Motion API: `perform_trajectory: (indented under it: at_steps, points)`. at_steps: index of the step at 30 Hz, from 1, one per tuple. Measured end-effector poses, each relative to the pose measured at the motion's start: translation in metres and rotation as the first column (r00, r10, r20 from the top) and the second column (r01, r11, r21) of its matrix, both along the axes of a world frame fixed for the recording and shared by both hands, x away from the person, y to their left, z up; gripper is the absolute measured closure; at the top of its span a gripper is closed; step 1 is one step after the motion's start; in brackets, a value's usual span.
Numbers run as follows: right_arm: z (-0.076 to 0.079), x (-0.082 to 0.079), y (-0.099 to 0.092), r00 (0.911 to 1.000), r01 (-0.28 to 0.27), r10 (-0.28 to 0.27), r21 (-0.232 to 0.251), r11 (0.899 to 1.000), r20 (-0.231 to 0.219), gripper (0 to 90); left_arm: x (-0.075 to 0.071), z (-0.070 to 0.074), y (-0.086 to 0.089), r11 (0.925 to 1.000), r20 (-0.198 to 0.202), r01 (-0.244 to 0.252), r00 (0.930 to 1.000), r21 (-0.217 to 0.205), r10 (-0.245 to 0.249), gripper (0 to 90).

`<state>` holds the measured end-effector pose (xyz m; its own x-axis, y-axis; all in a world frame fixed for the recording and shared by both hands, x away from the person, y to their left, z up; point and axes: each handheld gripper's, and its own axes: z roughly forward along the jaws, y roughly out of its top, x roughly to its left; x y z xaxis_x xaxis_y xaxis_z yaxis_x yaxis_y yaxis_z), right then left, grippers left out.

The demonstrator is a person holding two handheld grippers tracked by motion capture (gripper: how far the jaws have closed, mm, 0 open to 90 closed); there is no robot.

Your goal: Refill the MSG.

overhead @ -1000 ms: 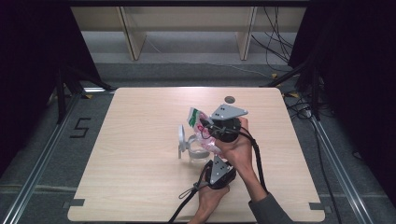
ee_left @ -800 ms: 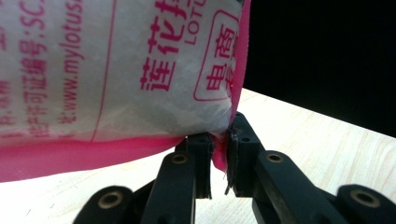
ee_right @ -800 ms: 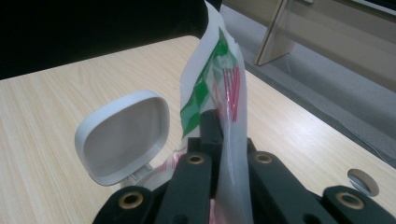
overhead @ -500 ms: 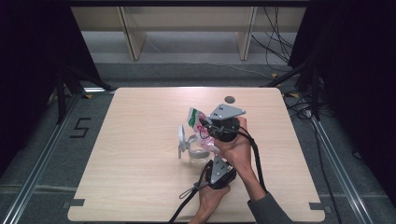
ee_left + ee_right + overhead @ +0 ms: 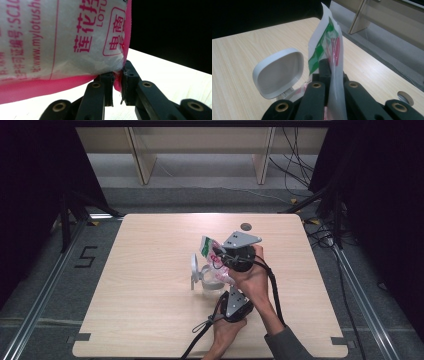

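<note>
Since the frame a second ago very little has changed: both hands and the plastic packet (image 5: 209, 251) sit in the same spot at the middle of the wooden table (image 5: 150, 320), the right gripper (image 5: 220, 255) having shifted only slightly. The left gripper (image 5: 117, 85) is closed on the pink lower edge of the packet, whose white face printed with pink lettering hangs directly above its jaws. The right gripper, in its own view, is clamped on the packet's upper part (clear film with green and red print), which rises straight up between its jaws. From above, the packet stands between the two grippers, the right gripper beyond it and the left gripper (image 5: 227, 295) nearer the person. Just beside the packet, to its left, a white rounded lid (image 5: 277, 72) stands hinged up from a clear container (image 5: 212, 281); the right hand (image 5: 252, 277) covers part of that container. A small round hole (image 5: 245, 226) lies near the table's far edge.
</note>
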<state>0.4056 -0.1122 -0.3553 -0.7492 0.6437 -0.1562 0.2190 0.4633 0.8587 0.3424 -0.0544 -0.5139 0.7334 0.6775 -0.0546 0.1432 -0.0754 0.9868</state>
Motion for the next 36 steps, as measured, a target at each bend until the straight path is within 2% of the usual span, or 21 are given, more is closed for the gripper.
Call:
perform_trajectory:
  at_steps: [15, 17, 19, 21, 22, 23, 24, 28, 29, 30, 36]
  points:
    - [0.0007, -0.0006, 0.0004, 1.0, 0.001, -0.001, -0.001, 1.0, 0.002, 90.0, -0.001, 0.0005, -0.0009, 1.0, 0.002, -0.001, 1.0, -0.006, 0.001, 80.9]
    - [0.0006, -0.0007, 0.0004, 0.9999, 0.009, -0.009, 0.005, 1.0, 0.006, 90.0, -0.0009, 0.0011, -0.0007, 1.0, 0.003, 0.007, 1.0, -0.005, -0.007, 80.8]
    - [0.0011, -0.0007, 0.0004, 0.9995, 0.01, -0.01, 0.004, 1.0, 0.029, 90.0, -0.001, 0.0012, -0.001, 0.9999, 0.003, 0.0, 1.0, -0.012, 0.0, 80.9]
    - [0.0011, -0.0006, 0.0003, 0.9996, 0.013, -0.013, 0.006, 1.0, 0.026, 90.0, -0.0009, 0.0014, -0.0011, 0.9999, 0.0, 0.007, 1.0, -0.011, -0.007, 80.9]
    - [0.0012, -0.0006, 0.0003, 1.0, 0.005, -0.005, 0.009, 1.0, 0.004, 90.0, -0.0009, 0.0015, -0.0011, 0.9999, 0.0, 0.008, 1.0, -0.011, -0.008, 80.8]
    - [0.0013, -0.0007, 0.0002, 1.0, 0.005, -0.005, 0.006, 1.0, 0.004, 90.0, -0.0012, 0.0015, -0.0011, 0.9999, 0.002, 0.0, 1.0, -0.011, 0.0, 80.9]
    - [0.0011, -0.0006, 0.0004, 0.9995, 0.013, -0.013, 0.006, 1.0, 0.028, 90.0, -0.0007, 0.0014, -0.0013, 0.9999, 0.003, 0.008, 1.0, -0.012, -0.008, 80.9]
    - [0.0012, -0.0009, 0.0007, 0.9999, 0.008, -0.008, 0.002, 1.0, 0.007, 90.0, -0.0006, 0.0016, -0.0014, 0.9999, 0.002, 0.006, 1.0, -0.014, -0.006, 80.9]
    - [0.0018, -0.001, 0.0005, 0.9998, 0.005, -0.005, -0.002, 1.0, 0.017, 90.0, -0.0006, 0.0016, -0.0014, 0.9999, 0.002, 0.006, 1.0, -0.014, -0.006, 80.8]
    - [0.0012, -0.0019, 0.0019, 1.0, 0.004, -0.004, 0.002, 1.0, 0.007, 90.0, -0.0003, 0.0015, -0.0016, 0.9998, 0.003, 0.005, 1.0, -0.018, -0.005, 80.9]
    - [0.0007, -0.0024, 0.0041, 0.9999, 0.004, -0.004, -0.006, 1.0, 0.009, 90.0, -0.0003, 0.0017, -0.0016, 0.9998, 0.002, 0.001, 1.0, -0.019, -0.001, 80.8]
